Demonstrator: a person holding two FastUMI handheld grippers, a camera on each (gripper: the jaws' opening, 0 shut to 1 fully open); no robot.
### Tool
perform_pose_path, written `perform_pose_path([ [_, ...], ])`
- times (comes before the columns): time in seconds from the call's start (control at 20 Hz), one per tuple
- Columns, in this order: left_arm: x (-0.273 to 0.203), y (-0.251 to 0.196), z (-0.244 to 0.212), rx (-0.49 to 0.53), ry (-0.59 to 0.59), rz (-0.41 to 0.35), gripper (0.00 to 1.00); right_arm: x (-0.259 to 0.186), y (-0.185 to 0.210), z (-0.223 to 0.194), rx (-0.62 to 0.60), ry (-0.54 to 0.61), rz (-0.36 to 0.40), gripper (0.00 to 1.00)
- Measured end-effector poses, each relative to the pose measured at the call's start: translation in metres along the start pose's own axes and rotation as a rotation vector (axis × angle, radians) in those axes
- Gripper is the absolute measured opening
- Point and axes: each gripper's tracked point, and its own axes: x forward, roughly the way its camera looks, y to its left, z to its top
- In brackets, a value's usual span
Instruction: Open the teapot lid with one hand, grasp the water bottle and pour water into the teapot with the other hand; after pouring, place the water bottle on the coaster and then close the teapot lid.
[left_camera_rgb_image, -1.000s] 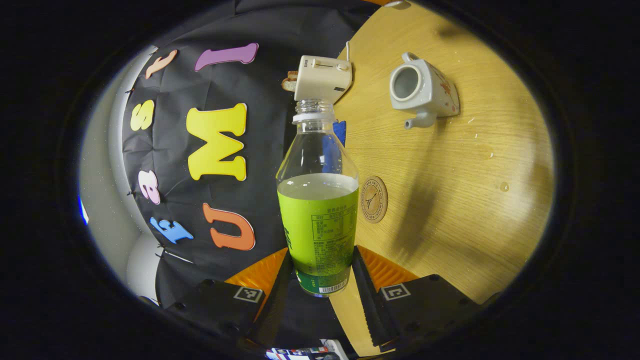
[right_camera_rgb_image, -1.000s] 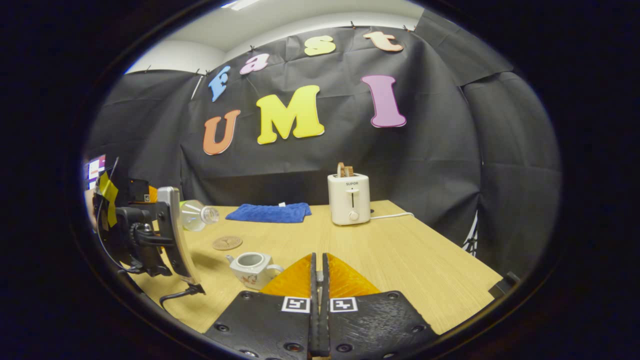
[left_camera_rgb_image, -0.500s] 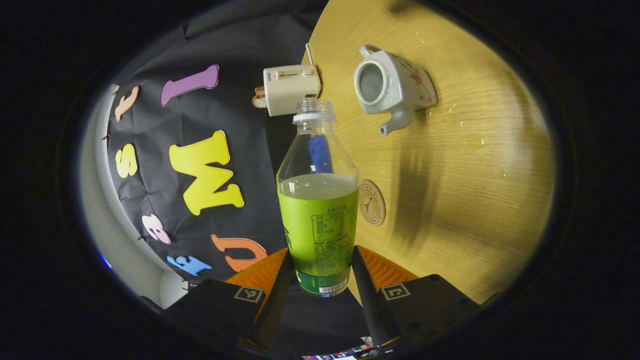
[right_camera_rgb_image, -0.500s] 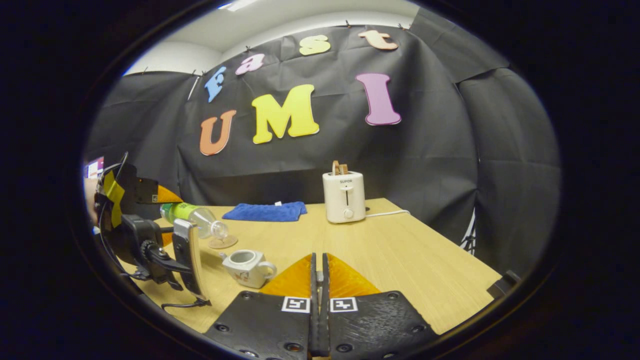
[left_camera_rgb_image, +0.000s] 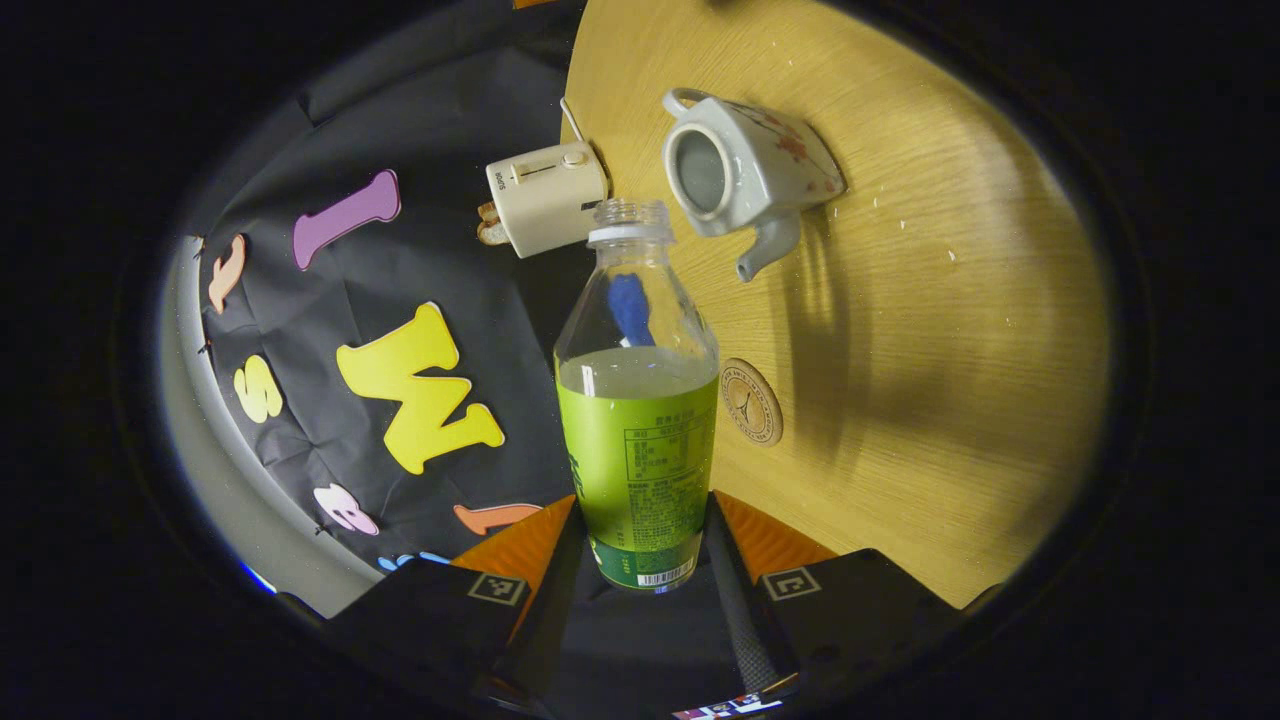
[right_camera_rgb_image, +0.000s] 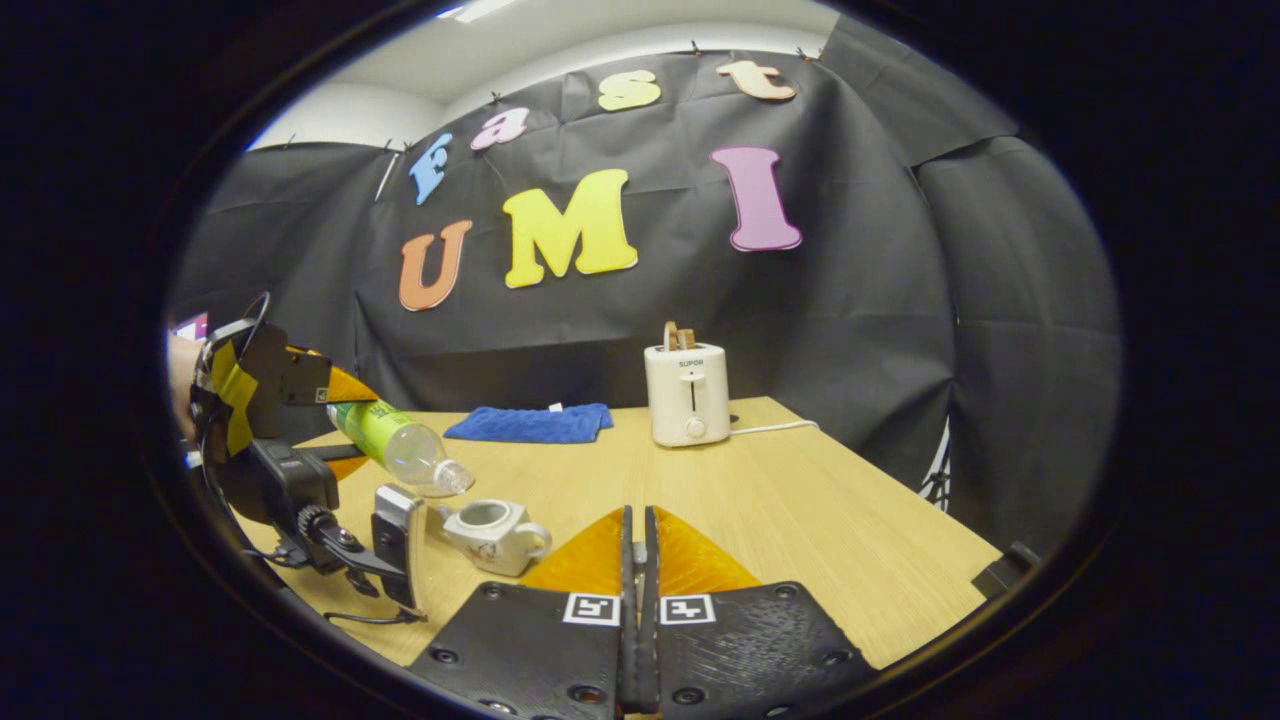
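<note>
Things hidden or cut off

The water bottle (left_camera_rgb_image: 637, 440) hid part of the blue cloth (left_camera_rgb_image: 630, 308) and its base sat between the fingers. The left gripper (right_camera_rgb_image: 300, 400) covered the coaster. The bottle label was too small to read.

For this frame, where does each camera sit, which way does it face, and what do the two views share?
Left gripper view: rides the left claw, rolled sideways, looking along the tilted water bottle toward the open teapot; its own fingers grip the bottle.
Right gripper view: rides the right claw, level above the table, facing the booth wall; fingers pressed together.
Shared: bottle, teapot, toaster, blue cloth.
</note>
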Motion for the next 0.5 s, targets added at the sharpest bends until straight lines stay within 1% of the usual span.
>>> perform_pose_path([
  [0.3,0.0000,0.0080,0.0021,0.073,0.010,0.027,0.70,-0.0001,-0.0018,0.0022,-0.001,-0.004,-0.003,0.00],
  [0.35,0.0005,0.0084,0.0022,0.081,0.013,0.029,0.68,-0.0005,-0.0015,0.0027,0.000,-0.004,-0.002,0.00],
  [0.4,0.0000,0.0090,0.0024,0.091,0.014,0.030,0.70,-0.0010,-0.0021,0.0017,0.000,-0.003,-0.002,0.00],
  [0.5,-0.0007,0.0102,0.0028,0.111,0.019,0.034,0.70,-0.0009,-0.0018,0.0024,-0.001,-0.004,-0.002,0.00],
])
